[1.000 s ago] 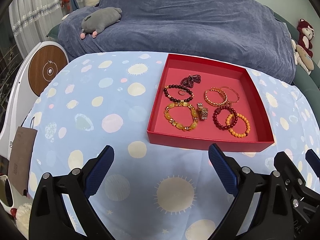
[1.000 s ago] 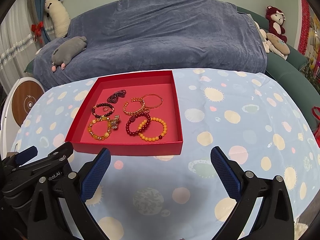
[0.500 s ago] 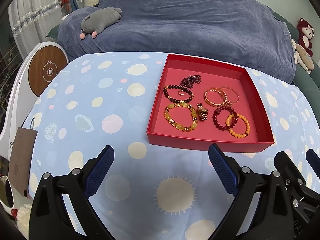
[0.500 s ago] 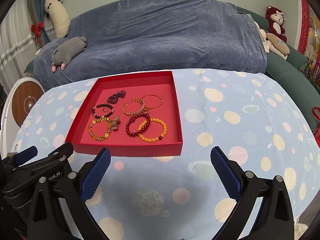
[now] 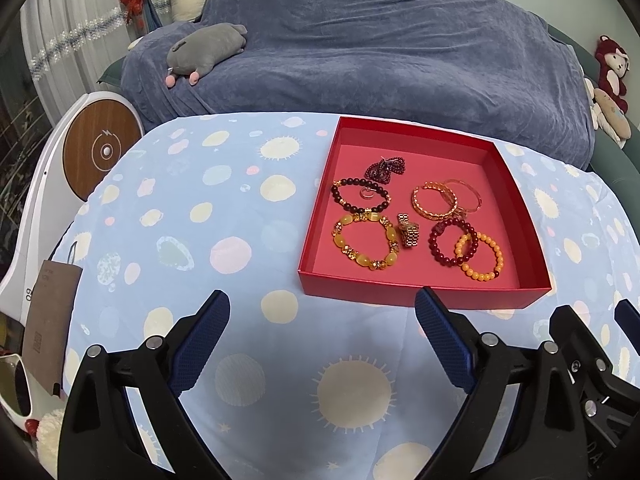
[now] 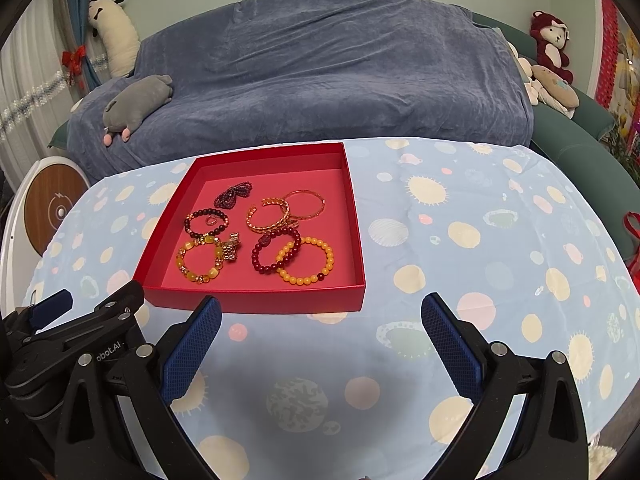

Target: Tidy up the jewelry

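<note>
A shallow red tray [image 5: 412, 300] [image 6: 256, 302] sits on the blue patterned tablecloth and holds several bracelets: a yellow stone one [image 5: 365, 243] [image 6: 199, 262], an orange bead one [image 5: 479, 257] [image 6: 306, 260], a dark red one [image 5: 452, 242] [image 6: 276, 249], a dark bead one [image 5: 360, 196], gold bangles [image 5: 446, 200] [image 6: 286, 210], a gold ring piece [image 5: 409, 230] and a purple bead bunch [image 5: 386, 169]. My left gripper [image 5: 322, 312] is open and empty, just in front of the tray. My right gripper [image 6: 320, 318] is open and empty, in front of the tray's near right corner.
A sofa under a blue cover [image 5: 380, 60] stands behind the table with a grey plush [image 5: 206, 50] on it. A white and wood round device [image 5: 104, 150] stands at the table's left. A brown paper bag [image 5: 48, 320] hangs at the left edge. Plush toys [image 6: 550, 46] sit at far right.
Both views have shifted very slightly; the tray and jewelry lie as before. Both grippers stay open and empty.
</note>
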{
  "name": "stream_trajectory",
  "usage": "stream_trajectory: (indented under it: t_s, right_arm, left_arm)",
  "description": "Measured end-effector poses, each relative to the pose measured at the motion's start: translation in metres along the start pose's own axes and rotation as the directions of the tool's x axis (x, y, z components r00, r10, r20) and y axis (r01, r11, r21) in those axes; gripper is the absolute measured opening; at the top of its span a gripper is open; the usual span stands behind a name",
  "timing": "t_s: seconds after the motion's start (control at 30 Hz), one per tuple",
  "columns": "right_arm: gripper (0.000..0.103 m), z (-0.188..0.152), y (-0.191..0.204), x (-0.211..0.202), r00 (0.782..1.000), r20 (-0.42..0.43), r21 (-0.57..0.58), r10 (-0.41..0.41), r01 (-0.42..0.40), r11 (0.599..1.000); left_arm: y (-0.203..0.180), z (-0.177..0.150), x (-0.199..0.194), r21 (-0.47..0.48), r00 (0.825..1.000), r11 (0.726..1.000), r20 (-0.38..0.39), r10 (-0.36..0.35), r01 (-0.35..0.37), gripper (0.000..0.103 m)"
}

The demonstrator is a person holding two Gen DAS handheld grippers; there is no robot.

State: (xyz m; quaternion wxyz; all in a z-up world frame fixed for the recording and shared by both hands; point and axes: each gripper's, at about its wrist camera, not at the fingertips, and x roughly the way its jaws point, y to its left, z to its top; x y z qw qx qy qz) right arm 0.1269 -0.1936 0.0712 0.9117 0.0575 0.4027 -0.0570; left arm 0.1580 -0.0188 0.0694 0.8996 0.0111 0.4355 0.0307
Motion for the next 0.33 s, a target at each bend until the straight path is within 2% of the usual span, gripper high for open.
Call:
stream_trajectory:
  t_s: [0.13, 0.33]
  right_arm:
    - [0.097, -0.0001, 0.0, 0.0002, 1.0, 0.0, 0.0, 0.0, 0.0, 1.0]
    - [0.097, 0.0015, 0.0007, -0.0008, 1.0, 0.001, -0.001, -0.001, 0.001, 1.0]
  left_arm:
    - [0.0006, 0.0015, 0.0036, 0.002, 0.999, 1.0, -0.031, -0.028, 0.028, 0.089]
    - [0.001, 0.0, 0.0034, -0.016, 0.999, 1.0, -0.029, -0.025, 0.024, 0.089]
